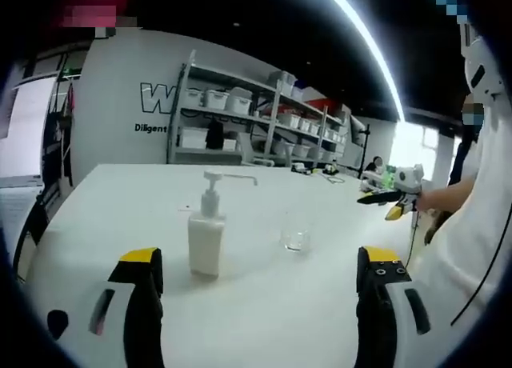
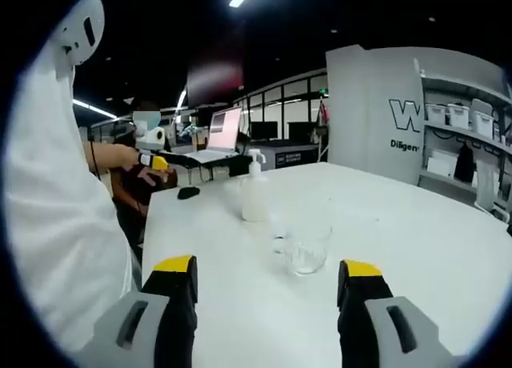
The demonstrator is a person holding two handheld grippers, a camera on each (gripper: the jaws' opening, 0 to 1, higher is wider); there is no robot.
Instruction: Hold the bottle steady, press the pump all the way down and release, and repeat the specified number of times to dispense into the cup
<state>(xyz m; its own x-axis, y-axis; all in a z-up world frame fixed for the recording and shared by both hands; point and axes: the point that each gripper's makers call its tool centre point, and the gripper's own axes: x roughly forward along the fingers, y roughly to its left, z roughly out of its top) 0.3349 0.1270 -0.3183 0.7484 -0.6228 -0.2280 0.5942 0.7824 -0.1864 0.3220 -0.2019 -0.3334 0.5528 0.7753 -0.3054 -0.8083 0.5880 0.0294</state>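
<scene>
At the bottom of the left gripper view, the left gripper (image 1: 260, 276) is being held wide open on nothing. The right gripper (image 2: 268, 284) is likewise being held spread and empty, low in the right gripper view. The bottle (image 1: 206, 242) is standing upright at centre frame on the white table (image 1: 120, 192), just beyond the jaws. It is judged rigid, smooth and tippable; its body should be gripped, the pump (image 1: 226, 177) pressed from above. The cup (image 1: 295, 230), right of it and apart, is judged light and fragile.
</scene>
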